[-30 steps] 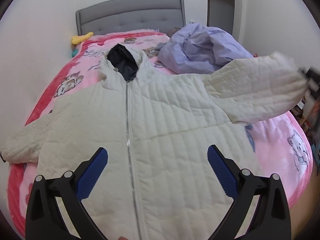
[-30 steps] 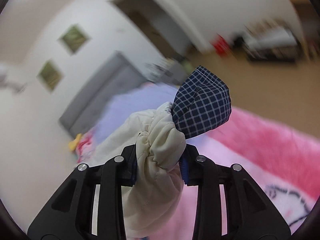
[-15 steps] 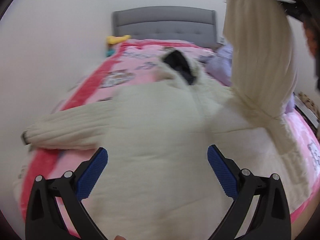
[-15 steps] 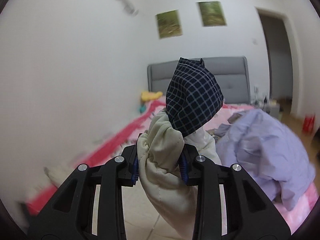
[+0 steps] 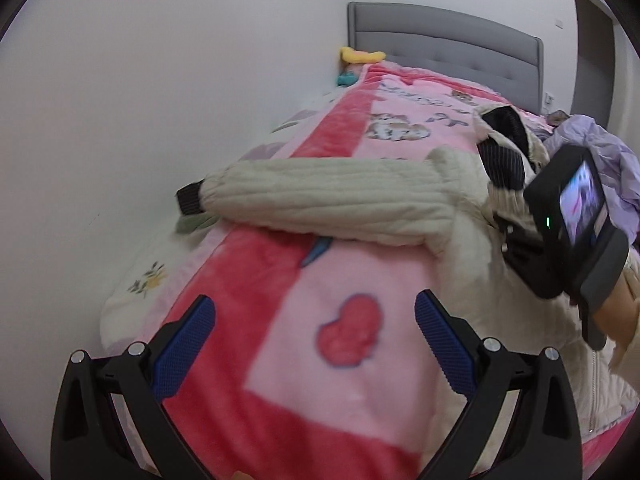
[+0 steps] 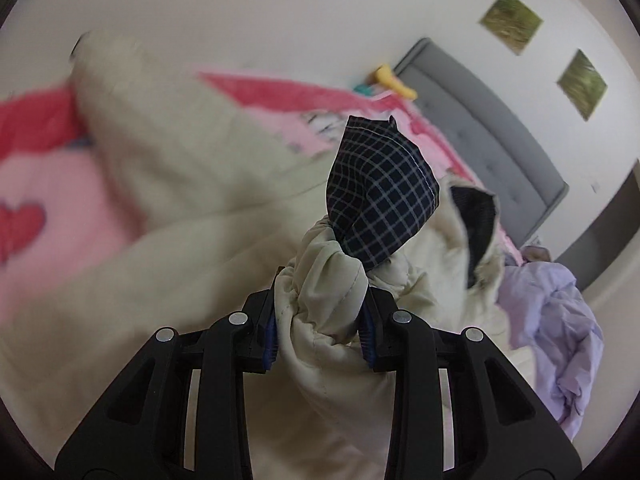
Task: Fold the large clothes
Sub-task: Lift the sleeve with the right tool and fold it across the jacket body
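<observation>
A cream quilted jacket [image 5: 472, 264] lies front up on the pink blanket [image 5: 340, 380], its one sleeve [image 5: 328, 204] stretched out toward the wall. My left gripper [image 5: 314, 308] hovers open over bare blanket in front of that sleeve, with nothing between its fingers. My right gripper [image 6: 320, 314] clamps the other sleeve's cuff [image 6: 324, 276], whose dark checked lining [image 6: 380, 192] sticks up past the pads. Its jaws are opening slightly, the pads still pressing on the cuff. It holds the sleeve over the jacket's body [image 6: 180, 184], near the hood [image 6: 476, 220]. The right gripper's camera [image 5: 576, 208] shows in the left wrist view.
A crumpled lilac garment [image 6: 560, 320] lies on the bed's far side. The grey headboard [image 5: 440, 44] stands at the back, with a yellow toy [image 5: 360, 55] in its corner. A white wall [image 5: 120, 120] runs close along the bed's left side. A person's hand [image 5: 616, 312] holds the right gripper.
The left gripper has swung left, off the jacket's body to the blanket before the stretched sleeve. The right gripper has rolled and carried its sleeve across and down over the jacket.
</observation>
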Action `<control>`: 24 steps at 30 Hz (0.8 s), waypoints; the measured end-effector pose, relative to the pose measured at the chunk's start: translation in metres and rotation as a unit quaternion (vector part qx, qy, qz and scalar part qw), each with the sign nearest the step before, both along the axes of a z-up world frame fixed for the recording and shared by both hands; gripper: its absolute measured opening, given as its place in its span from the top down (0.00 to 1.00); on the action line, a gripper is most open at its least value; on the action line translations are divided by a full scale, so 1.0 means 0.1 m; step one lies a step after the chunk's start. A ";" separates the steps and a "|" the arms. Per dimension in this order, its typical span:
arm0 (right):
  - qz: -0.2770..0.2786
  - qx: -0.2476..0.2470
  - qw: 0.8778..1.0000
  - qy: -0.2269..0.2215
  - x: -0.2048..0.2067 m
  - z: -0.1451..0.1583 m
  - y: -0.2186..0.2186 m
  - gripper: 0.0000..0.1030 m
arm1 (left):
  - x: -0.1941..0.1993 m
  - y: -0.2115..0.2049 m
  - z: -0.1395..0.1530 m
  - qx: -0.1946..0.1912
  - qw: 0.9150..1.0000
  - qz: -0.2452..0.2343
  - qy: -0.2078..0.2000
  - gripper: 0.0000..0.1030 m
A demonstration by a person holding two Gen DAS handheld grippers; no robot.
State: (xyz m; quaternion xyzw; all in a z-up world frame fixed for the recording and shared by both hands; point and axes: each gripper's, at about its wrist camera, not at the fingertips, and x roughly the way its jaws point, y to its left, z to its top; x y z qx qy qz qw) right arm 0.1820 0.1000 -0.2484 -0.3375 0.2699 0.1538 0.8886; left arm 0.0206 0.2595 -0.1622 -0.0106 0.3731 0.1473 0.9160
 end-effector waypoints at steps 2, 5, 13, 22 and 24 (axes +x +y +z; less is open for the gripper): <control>0.011 0.000 1.000 0.014 -0.05 -0.08 0.05 0.60 | 0.00 0.06 -0.02 0.004 1.000 0.003 0.001 0.05; 0.041 0.037 0.997 0.052 -0.13 0.02 -0.06 0.47 | 0.03 0.08 -0.01 0.000 1.000 0.004 -0.002 0.05; 0.121 0.183 0.975 0.044 -0.83 0.77 -0.90 0.17 | 0.32 -0.31 0.26 -0.035 0.995 -0.091 -0.024 0.05; 0.166 -0.250 0.949 -0.101 -1.12 0.18 -2.05 0.39 | 1.46 -1.47 0.18 -0.107 0.956 -0.272 0.020 0.05; 0.175 -0.306 0.932 -0.090 -1.03 -0.05 -2.15 0.42 | 1.69 -1.63 -0.07 -0.125 0.950 -0.279 0.060 0.05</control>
